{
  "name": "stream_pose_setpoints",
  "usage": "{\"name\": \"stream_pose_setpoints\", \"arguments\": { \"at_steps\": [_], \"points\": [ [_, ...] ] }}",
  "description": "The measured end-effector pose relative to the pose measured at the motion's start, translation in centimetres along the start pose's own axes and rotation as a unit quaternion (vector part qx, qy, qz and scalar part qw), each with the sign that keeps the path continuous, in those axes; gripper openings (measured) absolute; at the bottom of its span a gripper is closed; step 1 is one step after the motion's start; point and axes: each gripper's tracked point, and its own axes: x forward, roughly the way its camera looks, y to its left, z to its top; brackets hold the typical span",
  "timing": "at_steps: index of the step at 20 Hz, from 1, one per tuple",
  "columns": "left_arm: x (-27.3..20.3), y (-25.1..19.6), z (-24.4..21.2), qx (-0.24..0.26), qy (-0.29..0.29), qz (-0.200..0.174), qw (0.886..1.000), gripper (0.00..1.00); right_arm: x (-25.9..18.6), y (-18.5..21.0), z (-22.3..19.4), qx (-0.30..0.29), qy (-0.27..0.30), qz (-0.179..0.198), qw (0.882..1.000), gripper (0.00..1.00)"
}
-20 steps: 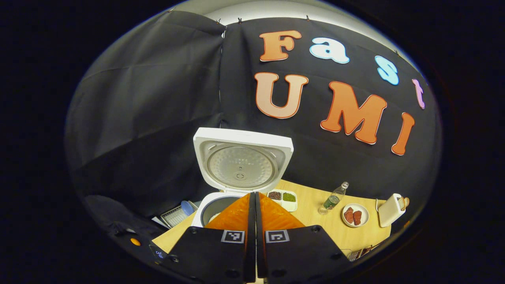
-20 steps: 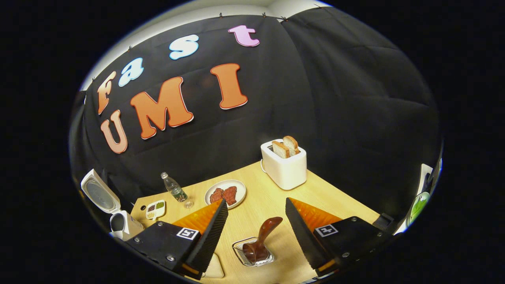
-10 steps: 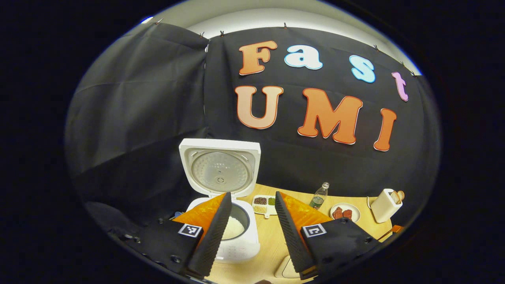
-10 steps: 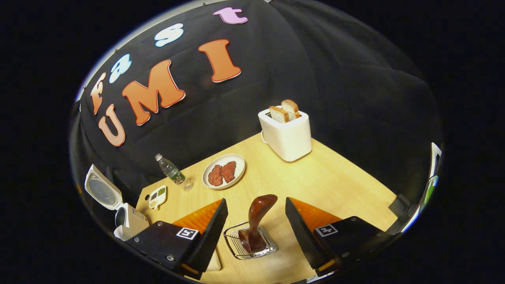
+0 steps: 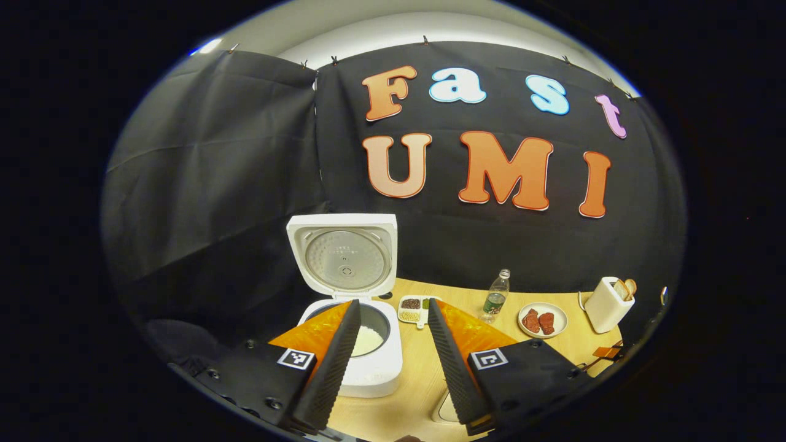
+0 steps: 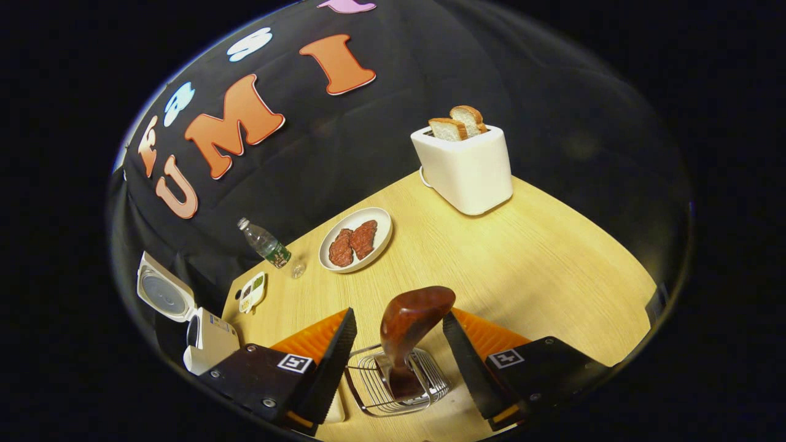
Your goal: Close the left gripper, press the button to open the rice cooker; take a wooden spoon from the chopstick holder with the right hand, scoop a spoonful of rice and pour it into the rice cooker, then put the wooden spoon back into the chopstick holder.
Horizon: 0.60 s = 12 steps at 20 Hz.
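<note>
In the left gripper view, the rice cooker (image 5: 362, 344) is seen on the wooden table (image 5: 424, 380) with its lid (image 5: 342, 255) raised upright, so the cooker is already open. White rice is visible inside the pot, but part of the pot is hidden behind one finger of the left gripper (image 5: 388, 362), whose two fingers are held apart with nothing between them. Behind the cooker a small divided dish (image 5: 412, 309) with dark and green contents is placed, then a plastic bottle (image 5: 495, 296), a plate with two reddish pieces (image 5: 541, 320) and a white toaster (image 5: 608, 304); what the divided dish holds cannot be made out clearly. A pale flat object at the bottom edge, between the fingers, is cut off and cannot be identified. In the right gripper view, the wooden spoon (image 6: 408, 328) stands in the wire chopstick holder (image 6: 396, 383), its broad dark end pointing up and its lower part hidden by the wires. The right gripper (image 6: 398, 362) is wide open, one finger on each side of the spoon, and no contact with the spoon can be seen. The near rim of the holder is cut off by the bottom of the view. Two bread slices (image 6: 457, 124) are seen standing in the toaster. A bowl of rice for scooping cannot be told from these views.
</note>
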Motion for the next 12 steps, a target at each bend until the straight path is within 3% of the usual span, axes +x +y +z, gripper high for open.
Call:
{"name": "stream_pose_setpoints", "arguments": {
  "at_steps": [1,2,3,5,6,7,10,12],
  "points": [
    [-0.2,-0.2,-0.1,0.002,0.002,0.001,1.0,0.79,0.3,0.0,0.0,0.003,-0.002,0.004,1.0,0.87],
    [-0.4,-0.3,-0.3,0.002,0.003,0.001,1.0,0.78,0.7,0.2,0.1,0.006,-0.002,0.011,1.0,0.72],
    [-0.7,-0.4,-0.2,0.003,0.002,0.002,1.0,0.78,0.8,0.3,0.0,0.006,-0.003,0.014,1.0,0.77],
    [-0.9,-0.4,-0.1,0.003,0.001,0.004,1.0,0.78,1.0,0.3,0.2,0.0,-0.009,0.016,1.0,0.67],
    [-1.1,-0.5,-0.2,0.004,0.001,0.004,1.0,0.78,1.0,0.2,0.2,-0.003,-0.013,0.014,1.0,0.52],
    [-1.1,-0.8,-0.3,0.006,0.002,0.003,1.0,0.78,1.0,0.1,0.1,-0.005,-0.014,0.012,1.0,0.55],
    [-1.1,-1.6,-0.3,0.014,0.001,-0.005,1.0,0.77,0.3,-0.1,-0.2,-0.001,-0.012,0.004,1.0,0.23],
    [-0.9,-2.1,-0.3,0.02,-0.001,-0.012,1.0,0.77,-0.3,0.1,-0.4,-0.005,-0.021,0.0,1.0,0.25]
  ]
}}
